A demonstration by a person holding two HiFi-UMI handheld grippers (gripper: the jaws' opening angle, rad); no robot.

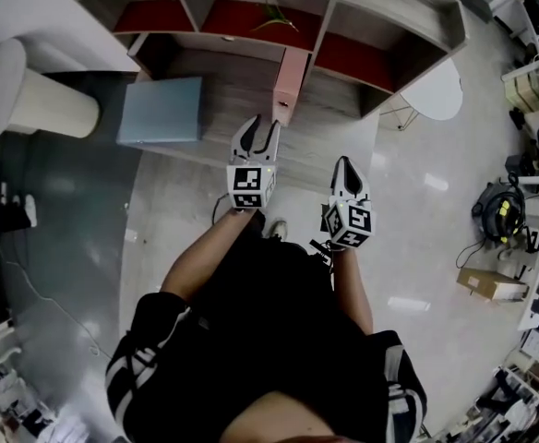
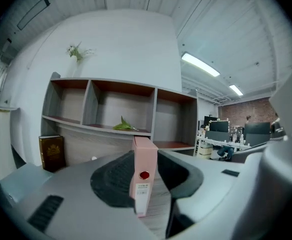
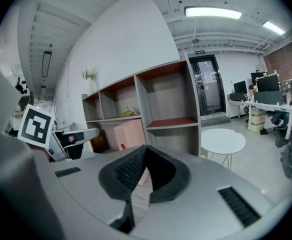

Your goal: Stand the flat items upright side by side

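Observation:
A pink file box (image 1: 290, 86) stands upright on the wooden counter (image 1: 233, 90) of the shelf unit, its narrow spine (image 2: 144, 176) facing my left gripper. A blue-grey flat folder (image 1: 161, 109) lies flat on the counter to its left. A brown book (image 2: 52, 152) stands upright against the back at far left. My left gripper (image 1: 258, 129) hangs just short of the pink box with its jaws apart and nothing pressed between them. My right gripper (image 1: 346, 169) is shut and empty, further right and nearer me; in its view the pink box (image 3: 128, 134) lies beyond its tips.
The shelf unit (image 1: 251, 7) has open cubbies above the counter, with a green sprig (image 1: 274, 17) in one. A white round table (image 1: 436, 90) stands to the right of it. A pale cylinder (image 1: 29, 100) is at the left, a cardboard box (image 1: 491, 284) on the floor right.

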